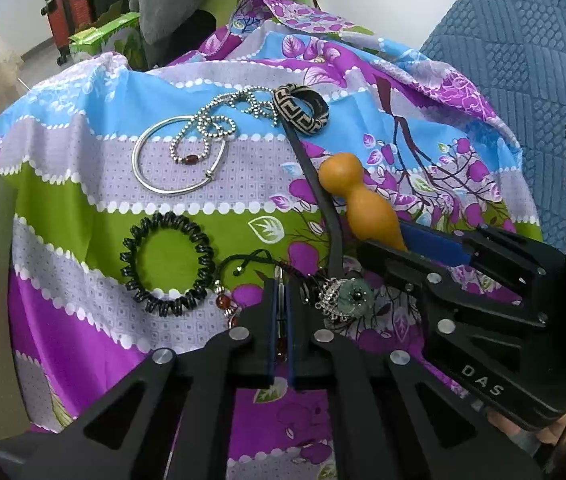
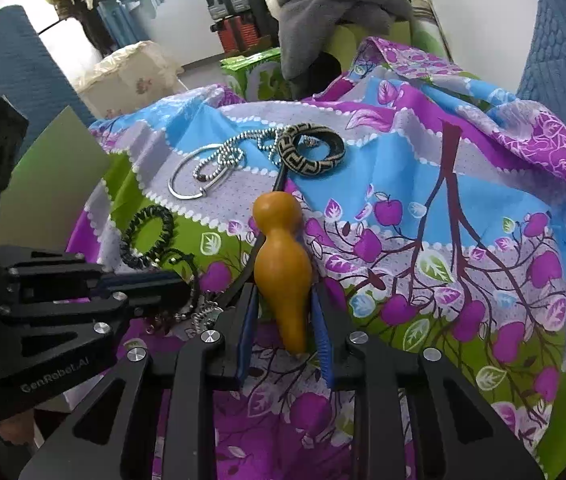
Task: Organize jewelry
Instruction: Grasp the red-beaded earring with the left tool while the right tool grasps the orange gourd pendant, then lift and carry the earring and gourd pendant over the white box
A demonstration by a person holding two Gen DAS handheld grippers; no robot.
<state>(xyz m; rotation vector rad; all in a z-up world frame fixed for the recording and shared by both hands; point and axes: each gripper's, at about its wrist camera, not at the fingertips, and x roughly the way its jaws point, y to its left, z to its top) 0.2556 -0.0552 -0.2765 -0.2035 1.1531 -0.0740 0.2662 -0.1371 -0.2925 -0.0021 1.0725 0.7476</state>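
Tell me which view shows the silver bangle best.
The left wrist view: the silver bangle lies open and large on the cloth, its clasp visible, with the beaded chain draped over it. The right wrist view shows the same bangle smaller, farther off and foreshortened.

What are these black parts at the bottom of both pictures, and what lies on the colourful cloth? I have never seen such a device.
They are two hand-held grippers that a person carries, each with a camera looking along its fingers. One picture is from the left one, the other from the right.

The left hand-held gripper is shut on a thin silver piece attached to a pendant necklace. The right hand-held gripper has its pads around the narrow end of an orange gourd.

On the floral cloth also lie a silver bangle, a beaded chain, a patterned ring and a black coil hair tie.
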